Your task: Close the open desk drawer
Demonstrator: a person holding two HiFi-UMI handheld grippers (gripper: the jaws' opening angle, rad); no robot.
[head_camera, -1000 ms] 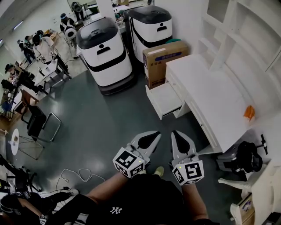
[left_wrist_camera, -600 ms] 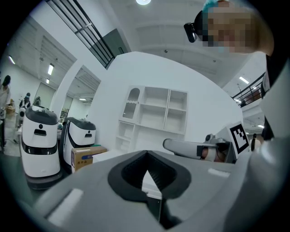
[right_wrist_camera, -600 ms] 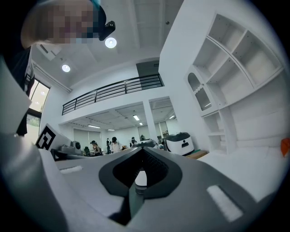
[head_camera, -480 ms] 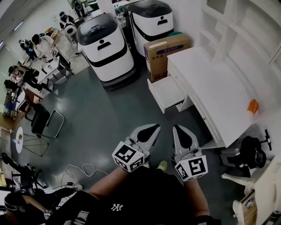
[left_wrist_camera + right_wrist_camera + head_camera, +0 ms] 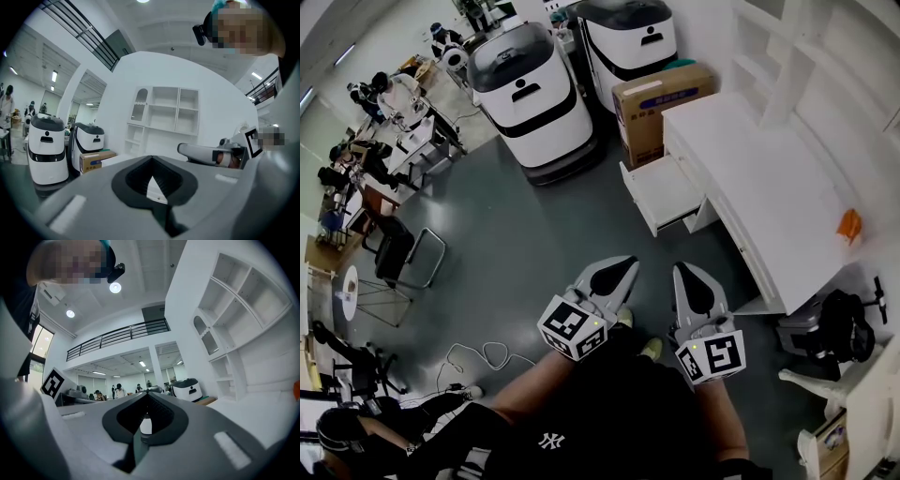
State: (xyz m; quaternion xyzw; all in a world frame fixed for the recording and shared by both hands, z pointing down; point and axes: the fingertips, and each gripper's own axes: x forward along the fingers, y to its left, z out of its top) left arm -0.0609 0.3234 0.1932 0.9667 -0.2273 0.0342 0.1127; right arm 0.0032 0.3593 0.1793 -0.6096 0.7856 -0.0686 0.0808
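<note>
The white desk (image 5: 769, 202) stands at the right of the head view. Its open drawer (image 5: 661, 192) sticks out to the left over the dark floor and looks empty. My left gripper (image 5: 623, 265) and right gripper (image 5: 682, 270) hang side by side above the floor, well short of the drawer, pointing towards it. Both are shut with nothing between their jaws. In the left gripper view the jaws of the left gripper (image 5: 151, 159) meet in a point. The right gripper (image 5: 146, 394) looks the same in its own view.
A cardboard box (image 5: 656, 108) stands against the desk's far end, with two white wheeled robots (image 5: 530, 94) beyond it. A white shelf unit (image 5: 806, 56) rises behind the desk. A chair (image 5: 398, 258) and cables (image 5: 483, 361) lie to the left. People work at tables at the far left.
The head view has shifted a little, so the desk and drawer sit slightly higher in it. Both grippers stay shut and side by side, a bit higher in the frame.
</note>
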